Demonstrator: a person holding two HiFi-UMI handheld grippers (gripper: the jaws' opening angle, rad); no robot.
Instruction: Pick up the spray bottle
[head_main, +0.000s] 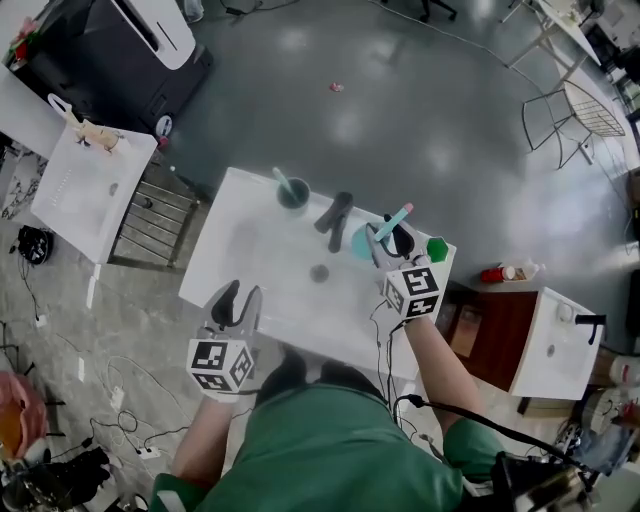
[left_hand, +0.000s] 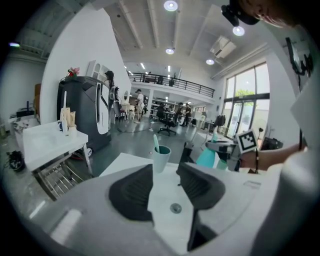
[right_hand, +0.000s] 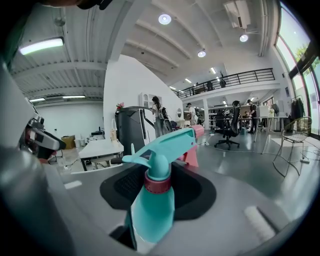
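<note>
The right gripper (right_hand: 159, 176) has its jaws closed on the spray bottle (right_hand: 152, 210). In the right gripper view the turquoise body of the bottle fills the gap between the two dark pads, and the pads lie against it on both sides, just under the pink collar. The trigger head with its pink nozzle reaches forward, beyond the tips of the jaws. The bottle stands nearly upright in the jaws. I cannot tell whether its bottom touches the bench (head_main: 250, 250) or is already a little above it.

In the head view the right gripper (head_main: 388, 243) is at the far right part of the bench, with the spray bottle (head_main: 362, 243) in it. A green thing (head_main: 437, 247) lies just to the right of these jaws, and a dark object (head_main: 335, 213) stands to their left. A teal cup (head_main: 293, 193) with a stick in it stands further left.

The left gripper (left_hand: 165, 170) has its jaws partly open and holds nothing. Between them only the white bench (left_hand: 162, 192) shows, with a small round disc (left_hand: 175, 208) in it. Ahead of these jaws stands the teal cup (left_hand: 161, 159), and to the right of it the spray bottle (left_hand: 206, 157) in the other gripper. In the head view the left gripper (head_main: 238, 300) is over the near edge of the bench, well apart from the bottle.
</note>
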